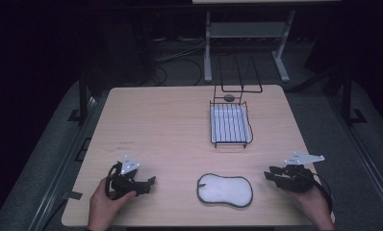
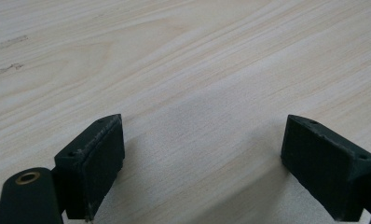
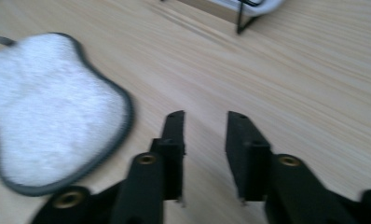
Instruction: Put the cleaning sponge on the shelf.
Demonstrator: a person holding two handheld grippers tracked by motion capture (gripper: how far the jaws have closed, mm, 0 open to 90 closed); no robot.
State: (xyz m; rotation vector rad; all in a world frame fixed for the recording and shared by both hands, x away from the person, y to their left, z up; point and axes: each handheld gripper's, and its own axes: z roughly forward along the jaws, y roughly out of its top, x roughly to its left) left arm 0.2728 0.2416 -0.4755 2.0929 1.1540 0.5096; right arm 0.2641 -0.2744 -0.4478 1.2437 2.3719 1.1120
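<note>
- The right gripper (image 3: 204, 116), nearest the white fleecy pad with a grey bound edge (image 1: 225, 190), hangs just above the pale wooden table (image 1: 160, 125) with its black jaws narrowly parted and nothing between them; the pad lies flat beside it, apart from the jaws
- The left gripper (image 2: 202, 140) hovers low over bare wood, jaws spread wide and empty, well apart from the pad
- Farther back stands a black wire rack with a white tray beneath (image 1: 230, 124), its raised wire frame behind
- Likely risk: the pad is thin and limp, so a narrow-set jaw may slide over its top or push it along the table rather than catch its edge; a pinch at one rim could let it fold and droop; a careless sweep toward the rack could snag the wires
</note>
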